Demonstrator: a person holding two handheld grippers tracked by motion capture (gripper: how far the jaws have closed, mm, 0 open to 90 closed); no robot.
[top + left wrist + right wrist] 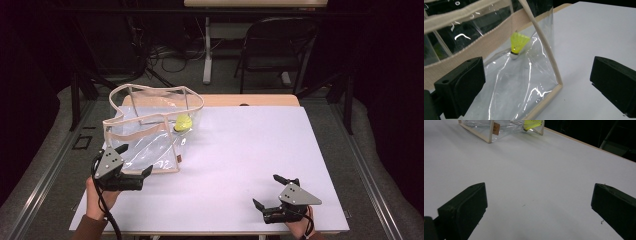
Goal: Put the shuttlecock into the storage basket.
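Table [260,165]: a white work surface is shown, bare over its right and near parts; the objects are gathered at its far left.
Clear tote bag [150,127]: a transparent plastic bag with beige trim and beige handles is seen standing at the far left of the table, its mouth open upward and its near corner lying just ahead of the left gripper. In the right gripper view its trimmed corner [489,132] with a small brown tag is seen far off.
Left gripper [135,162]: it is held at the bag's near left corner, jaws spread wide and nothing pinched; in the left gripper view the beige corner seam [554,72] is seen between the two jaws, though contact cannot be confirmed.
Right gripper [272,192]: it is held low over the bare near right part of the table, well apart from the bag, jaws spread and empty.
Shuttlecock [183,123]: a yellow-skirted shuttlecock is seen inside the bag against its far right wall, cork end down [518,45].
Progress, done: the shuttlecock is judged to be already placed in the bag, since it rests within the walls and is gripped by neither tool.
Progress, left: little appears outstanding; perhaps the bag is to be steadied, closed or moved, which cannot be decided from these views.
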